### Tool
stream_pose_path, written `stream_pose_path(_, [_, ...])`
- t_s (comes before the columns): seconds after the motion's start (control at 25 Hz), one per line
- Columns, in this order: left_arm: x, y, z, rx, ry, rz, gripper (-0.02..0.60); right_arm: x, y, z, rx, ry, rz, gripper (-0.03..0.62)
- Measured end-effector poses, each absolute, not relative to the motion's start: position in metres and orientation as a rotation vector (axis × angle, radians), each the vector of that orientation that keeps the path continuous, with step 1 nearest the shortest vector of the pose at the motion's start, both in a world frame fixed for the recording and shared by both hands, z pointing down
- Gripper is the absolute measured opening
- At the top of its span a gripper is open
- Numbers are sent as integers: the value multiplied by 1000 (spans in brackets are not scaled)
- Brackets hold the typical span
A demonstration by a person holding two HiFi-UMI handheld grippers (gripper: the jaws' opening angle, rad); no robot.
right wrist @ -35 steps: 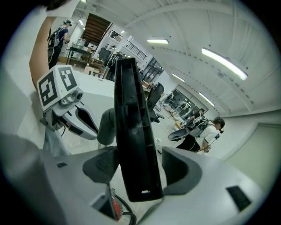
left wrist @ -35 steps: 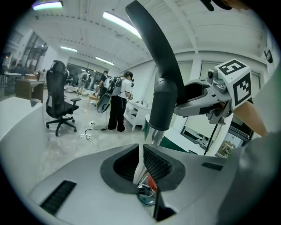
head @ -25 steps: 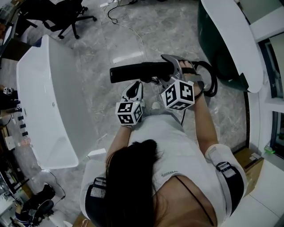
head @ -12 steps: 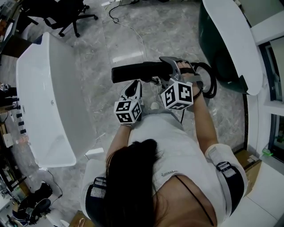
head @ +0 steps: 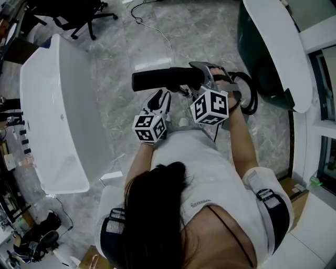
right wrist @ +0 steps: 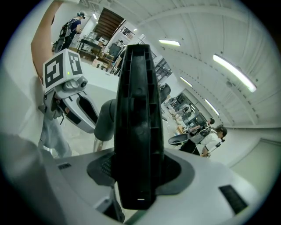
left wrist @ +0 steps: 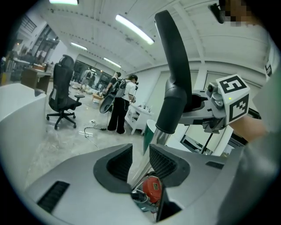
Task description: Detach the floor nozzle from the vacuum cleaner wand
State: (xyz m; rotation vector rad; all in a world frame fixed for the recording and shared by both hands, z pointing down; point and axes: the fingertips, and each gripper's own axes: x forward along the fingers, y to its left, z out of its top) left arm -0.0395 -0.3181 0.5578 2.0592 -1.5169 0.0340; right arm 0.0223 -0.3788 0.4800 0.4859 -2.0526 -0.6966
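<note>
A long black floor nozzle [head: 163,80] is held level over the marble floor in front of the person. My right gripper [head: 198,84] is shut on its black ribbed body [right wrist: 136,118], having closed onto it within the last second. The grey elbow [left wrist: 173,99] of the nozzle joins a shiny wand tube [left wrist: 151,147]. That tube runs between the pads of my left gripper [left wrist: 140,160], whose jaws have just been opening and stand apart from it. A red part [left wrist: 152,188] shows low between those jaws. In the head view, my left gripper [head: 159,101] sits just below the nozzle.
A large white tub [head: 52,115] lies to the left, with an office chair [head: 79,16] and a floor cable [head: 152,29] beyond it. A green and white unit [head: 273,47] stands to the right. A black looped hose [head: 248,94] hangs by the right hand. Several people [left wrist: 118,103] stand far off.
The left gripper's jaws have spread a little around the tube. Both hands and the nozzle keep about the same place.
</note>
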Motion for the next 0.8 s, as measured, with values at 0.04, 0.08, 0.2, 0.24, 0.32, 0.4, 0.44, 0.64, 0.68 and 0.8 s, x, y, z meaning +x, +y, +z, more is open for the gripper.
stream_pose_path(0.04, [-37, -319, 557, 2068, -1509, 26, 110, 23, -380, 480, 484, -2052, -694, 221])
stream_pose_path(0.08, [-35, -320, 556, 2077, -1502, 17, 117, 23, -380, 481, 483, -2053, -691, 221])
stream_pose_path(0.2, [-31, -321, 552, 2111, -1484, -3, 142, 25, -380, 481, 482, -2054, -679, 222])
stream_pose_path(0.24, [-30, -321, 551, 2123, -1476, -3, 154, 25, -380, 481, 483, -2055, -675, 222])
stream_pose_path(0.32, [-29, -321, 550, 2148, -1457, 14, 171, 25, -381, 481, 484, -2057, -667, 222])
stream_pose_path(0.4, [-27, -322, 549, 2177, -1426, 24, 190, 23, -383, 480, 485, -2061, -662, 221])
stream_pose_path(0.44, [-25, -323, 548, 2194, -1407, 19, 192, 23, -383, 480, 484, -2062, -659, 222])
stream_pose_path(0.64, [-5, -326, 542, 2292, -1362, 39, 196, 24, -383, 481, 481, -2066, -641, 222])
stream_pose_path(0.68, [-2, -327, 540, 2309, -1367, 46, 195, 24, -383, 481, 480, -2065, -638, 222])
stream_pose_path(0.8, [4, -330, 537, 2325, -1394, 62, 195, 24, -382, 481, 477, -2061, -633, 222])
